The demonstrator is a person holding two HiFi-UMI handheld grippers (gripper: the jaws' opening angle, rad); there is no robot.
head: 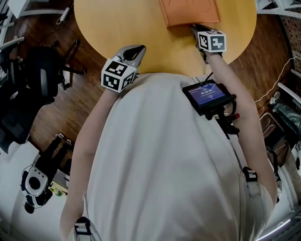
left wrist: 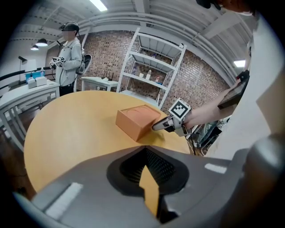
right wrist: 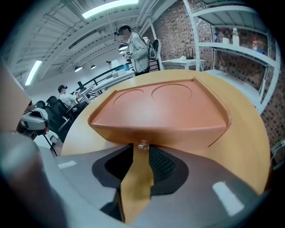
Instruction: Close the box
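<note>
An orange box (head: 189,12) with its lid lying flat sits at the far side of the round wooden table (head: 108,28). In the right gripper view the box (right wrist: 164,107) fills the middle, and a small clear catch (right wrist: 143,145) on its near edge sits just at my right gripper's (right wrist: 141,149) tips. Its jaws stand a little apart and press on nothing. In the head view the right gripper (head: 194,28) touches the box's near edge. My left gripper (head: 140,48) hovers over the table's near edge, apart from the box (left wrist: 138,121), its tips meeting with nothing between them.
A person with a headset (left wrist: 69,53) stands beyond the table beside white benches. A white shelf rack (left wrist: 156,71) stands against the brick wall. Black office chairs (head: 37,75) stand on the floor to my left. A small screen (head: 207,96) hangs on my chest.
</note>
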